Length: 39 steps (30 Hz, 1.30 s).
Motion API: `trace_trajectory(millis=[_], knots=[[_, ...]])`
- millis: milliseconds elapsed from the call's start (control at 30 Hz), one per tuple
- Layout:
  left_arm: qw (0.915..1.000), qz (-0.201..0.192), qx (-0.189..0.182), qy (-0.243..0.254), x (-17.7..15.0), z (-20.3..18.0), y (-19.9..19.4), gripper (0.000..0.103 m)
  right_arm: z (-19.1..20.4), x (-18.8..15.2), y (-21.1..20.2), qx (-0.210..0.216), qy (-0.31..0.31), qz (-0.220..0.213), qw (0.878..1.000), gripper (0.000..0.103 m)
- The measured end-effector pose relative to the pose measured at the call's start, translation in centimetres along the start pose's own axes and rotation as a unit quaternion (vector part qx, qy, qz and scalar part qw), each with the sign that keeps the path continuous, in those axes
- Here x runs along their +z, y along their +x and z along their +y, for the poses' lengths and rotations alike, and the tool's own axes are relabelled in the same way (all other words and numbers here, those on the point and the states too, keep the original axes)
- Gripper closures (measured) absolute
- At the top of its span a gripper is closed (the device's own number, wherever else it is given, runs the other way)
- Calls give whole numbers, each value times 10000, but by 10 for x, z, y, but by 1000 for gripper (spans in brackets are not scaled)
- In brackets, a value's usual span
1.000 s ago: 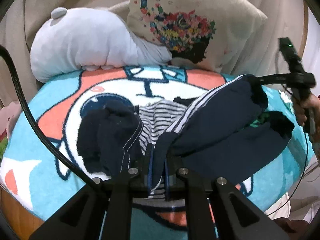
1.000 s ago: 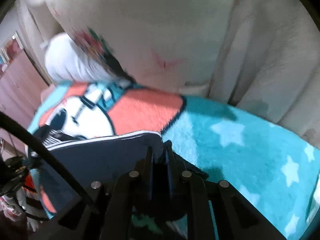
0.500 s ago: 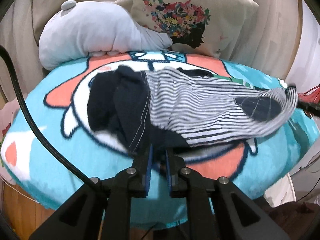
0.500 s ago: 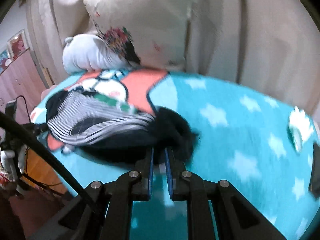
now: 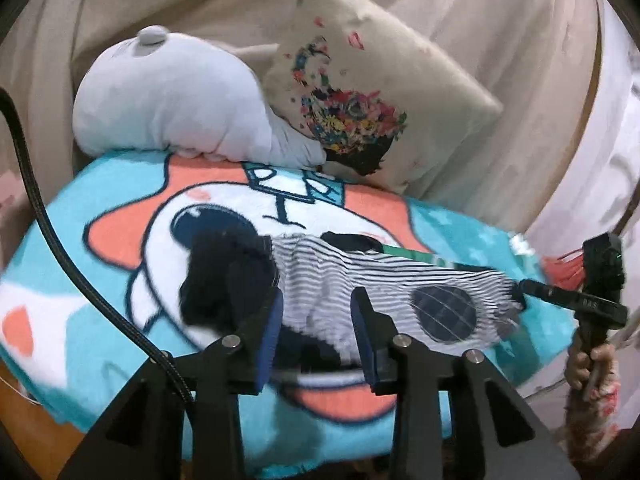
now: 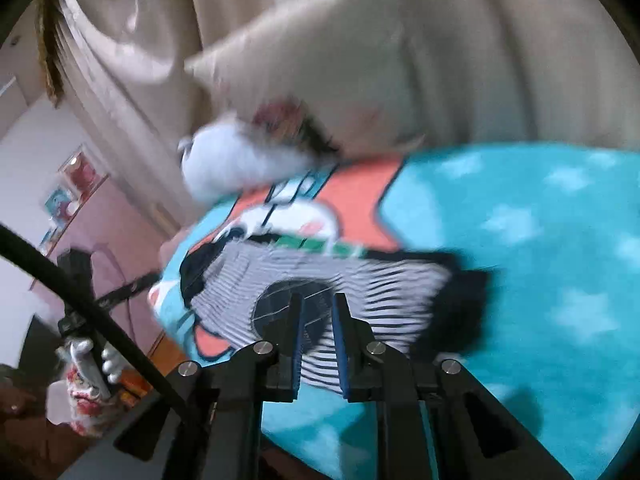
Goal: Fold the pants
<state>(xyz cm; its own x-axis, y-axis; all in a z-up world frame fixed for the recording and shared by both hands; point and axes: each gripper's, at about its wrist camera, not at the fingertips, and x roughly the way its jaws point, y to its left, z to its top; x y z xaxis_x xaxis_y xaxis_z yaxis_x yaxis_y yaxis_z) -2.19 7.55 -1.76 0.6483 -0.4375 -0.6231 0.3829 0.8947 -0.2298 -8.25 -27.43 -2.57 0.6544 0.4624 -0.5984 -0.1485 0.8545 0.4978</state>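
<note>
The pants [image 5: 384, 284] lie spread on the cartoon blanket [image 5: 120, 208], striped inner lining up, with a dark round patch and a bunched dark navy end at the left. My left gripper [image 5: 316, 312] is open just above their near edge and holds nothing. In the right wrist view the pants [image 6: 360, 280] lie across the blanket [image 6: 520, 220], blurred. My right gripper [image 6: 316, 320] is open over the dark patch with the jaws apart. It also shows in the left wrist view [image 5: 520, 286] at the pants' right end.
A white plush toy [image 5: 172, 100] and a floral cushion [image 5: 360, 92] lean against the beige curtain at the back. A black cable [image 5: 52, 236] runs along the left. The blanket edge drops to a wood floor [image 5: 24, 432] at the near left.
Both grippers have opened and let go of the pants, which now lie flat on the blanket. The left gripper has drawn back a little. The right view is tilted and blurred by motion.
</note>
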Motion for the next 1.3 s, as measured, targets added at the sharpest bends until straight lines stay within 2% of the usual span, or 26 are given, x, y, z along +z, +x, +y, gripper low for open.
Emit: trace_trajectory(millis=[67, 100, 167, 200, 233, 267, 367, 400, 433, 467, 533, 600, 667, 767, 867, 933, 1033, 1100, 1133, 1167, 1200, 1233, 1300], knots=[[9993, 161, 342, 58, 7, 0, 20, 70, 2, 0, 33, -240, -120, 339, 9991, 89], [9976, 304, 629, 3, 11, 7, 35, 70, -1, 1, 43, -350, -92, 455, 9983, 89], [9895, 511, 1331, -229, 14, 29, 58, 71, -14, 1, 53, -936, -57, 488, 9944, 89], [9874, 583, 1417, -383, 14, 40, 64, 73, -20, 2, 51, -1252, -36, 436, 9912, 89], [9867, 684, 1368, -552, 13, 50, 69, 80, -26, 3, 47, -1494, 22, 375, 9881, 89], [9870, 762, 1208, -734, 11, 62, 70, 84, -37, 4, 37, -1556, 225, 271, 9872, 89], [9935, 414, 735, -761, 10, 65, 47, 83, -54, 5, -1, -1348, 595, -170, 9889, 87], [9951, 185, 556, -798, 10, 66, 35, 79, -56, 5, -10, -1375, 636, -279, 9881, 80], [9952, 49, 478, -848, 11, 68, 27, 66, -57, 5, -18, -1463, 669, -376, 9863, 58], [9942, -140, 385, -993, 11, 74, 18, 46, -59, 5, -25, -1524, 698, -498, 9846, 41], [9918, -330, 283, -1204, 12, 84, 12, 30, -68, 4, -30, -1324, 856, -541, 9860, 40], [9888, -254, 165, -1461, 13, 95, 19, 30, -77, 4, -25, -1106, 1134, -445, 9864, 40], [9870, -50, -111, -1600, 11, 102, 31, 29, -82, 2, -15, -1031, 1233, -322, 9865, 40], [9899, 181, -124, -1402, 13, 95, 51, 25, -77, -3, 0, -1048, 1193, -106, 9872, 40], [9920, 191, -188, -1235, 18, 86, 60, 15, -77, -6, 13, -1109, 1163, -4, 9870, 40], [9916, 212, -240, -1250, 21, 84, 67, 14, -75, -5, 19, -1145, 1120, -14, 9871, 40], [9940, 364, 17, -1031, 23, 70, 79, 12, -71, -4, 27, -1197, 1033, -23, 9874, 39], [9955, 453, 426, -716, 22, 57, 81, 25, -66, -4, 30, -1199, 952, -21, 9882, 39], [9954, 490, 598, -562, 22, 52, 82, 51, -64, -4, 31, -1211, 901, -28, 9885, 45], [9942, 530, 845, -413, 21, 47, 82, 86, -63, -4, 32, -1210, 883, -29, 9887, 65], [9939, 551, 889, -355, 20, 45, 80, 92, -62, -5, 34, -1105, 898, 18, 9898, 75], [9946, 539, 790, -395, 20, 46, 78, 92, -62, -5, 35, -953, 944, 56, 9909, 81], [9952, 427, 759, -453, 22, 46, 70, 92, -55, -3, 32, -994, 820, -22, 9917, 84]])
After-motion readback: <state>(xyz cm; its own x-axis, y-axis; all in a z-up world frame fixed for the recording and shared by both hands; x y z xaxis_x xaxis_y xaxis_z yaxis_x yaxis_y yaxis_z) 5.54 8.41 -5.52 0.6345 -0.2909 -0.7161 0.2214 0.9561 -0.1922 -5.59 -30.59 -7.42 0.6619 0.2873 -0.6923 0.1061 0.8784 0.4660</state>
